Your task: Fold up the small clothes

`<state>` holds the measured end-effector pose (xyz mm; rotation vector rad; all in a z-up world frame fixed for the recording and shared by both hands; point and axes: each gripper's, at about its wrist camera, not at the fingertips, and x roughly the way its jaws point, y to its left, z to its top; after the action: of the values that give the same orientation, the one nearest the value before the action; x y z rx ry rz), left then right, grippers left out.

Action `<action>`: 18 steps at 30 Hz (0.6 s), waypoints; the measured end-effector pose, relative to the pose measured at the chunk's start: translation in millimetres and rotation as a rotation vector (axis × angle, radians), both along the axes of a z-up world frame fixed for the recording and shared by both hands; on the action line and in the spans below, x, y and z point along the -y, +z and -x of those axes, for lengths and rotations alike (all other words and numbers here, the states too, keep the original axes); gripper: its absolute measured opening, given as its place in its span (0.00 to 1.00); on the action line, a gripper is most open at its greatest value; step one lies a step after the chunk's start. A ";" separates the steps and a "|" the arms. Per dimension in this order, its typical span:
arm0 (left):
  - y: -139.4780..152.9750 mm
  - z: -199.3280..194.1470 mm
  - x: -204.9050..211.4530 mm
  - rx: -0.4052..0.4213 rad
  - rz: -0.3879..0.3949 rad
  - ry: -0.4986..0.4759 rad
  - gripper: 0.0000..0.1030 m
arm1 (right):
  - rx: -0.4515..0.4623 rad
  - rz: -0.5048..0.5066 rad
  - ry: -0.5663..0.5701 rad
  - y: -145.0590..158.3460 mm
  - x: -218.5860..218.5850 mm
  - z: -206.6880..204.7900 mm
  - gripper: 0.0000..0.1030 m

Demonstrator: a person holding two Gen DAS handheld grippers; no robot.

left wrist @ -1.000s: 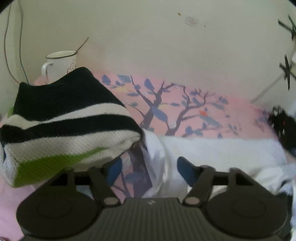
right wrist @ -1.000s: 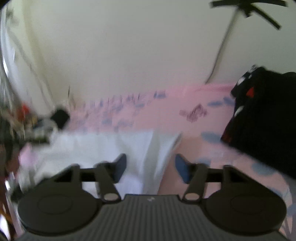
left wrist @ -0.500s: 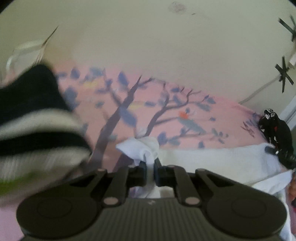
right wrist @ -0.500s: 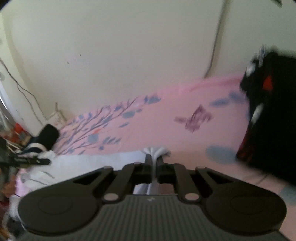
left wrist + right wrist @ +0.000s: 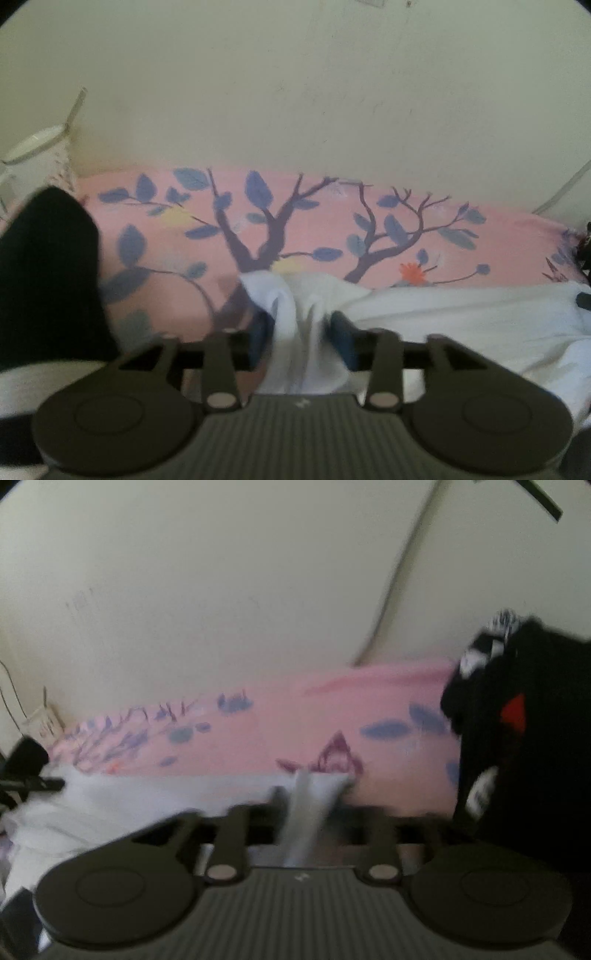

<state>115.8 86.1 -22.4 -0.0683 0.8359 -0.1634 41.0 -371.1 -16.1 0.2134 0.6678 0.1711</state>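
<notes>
The left gripper (image 5: 301, 334) has its blue-padded fingers (image 5: 343, 341) parted a little, and a bunched fold of the white garment (image 5: 461, 317) runs between them – the cloth fills the gap, but whether the pads still press on it cannot be told. From that fold the garment spreads away to the right, lying flat on the pink sheet (image 5: 314, 218) with its printed tree and blue leaves. To the left of the gripper sits a folded striped knit (image 5: 48, 266), black above and white below, and behind it a white mug (image 5: 37, 155) stands near the wall.

The right gripper (image 5: 312, 808) is blurred; a strip of the white garment (image 5: 147, 794) passes between its fingers, and their spacing cannot be made out. The cloth stretches leftward from there across the pink sheet (image 5: 295, 716). Just to the right lies a dark garment (image 5: 532, 746) – black with white and red patches.
</notes>
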 end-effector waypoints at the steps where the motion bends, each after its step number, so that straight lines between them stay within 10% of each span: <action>1: 8.4 9.0 -6.6 0.019 0.013 -0.013 0.47 | 0.022 -0.008 -0.003 6.1 1.7 5.8 0.56; 9: 80.3 152.8 -89.3 0.177 0.089 0.046 0.64 | 0.150 -0.033 0.012 85.4 -3.9 51.5 0.58; 18: 30.6 257.8 -111.1 0.081 0.265 0.153 0.76 | -0.034 -0.187 0.415 112.3 -180.8 3.5 0.65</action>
<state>-142.0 197.2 8.2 -0.3716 0.7214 -0.1315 37.5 -190.3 96.2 0.2554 0.7251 0.6305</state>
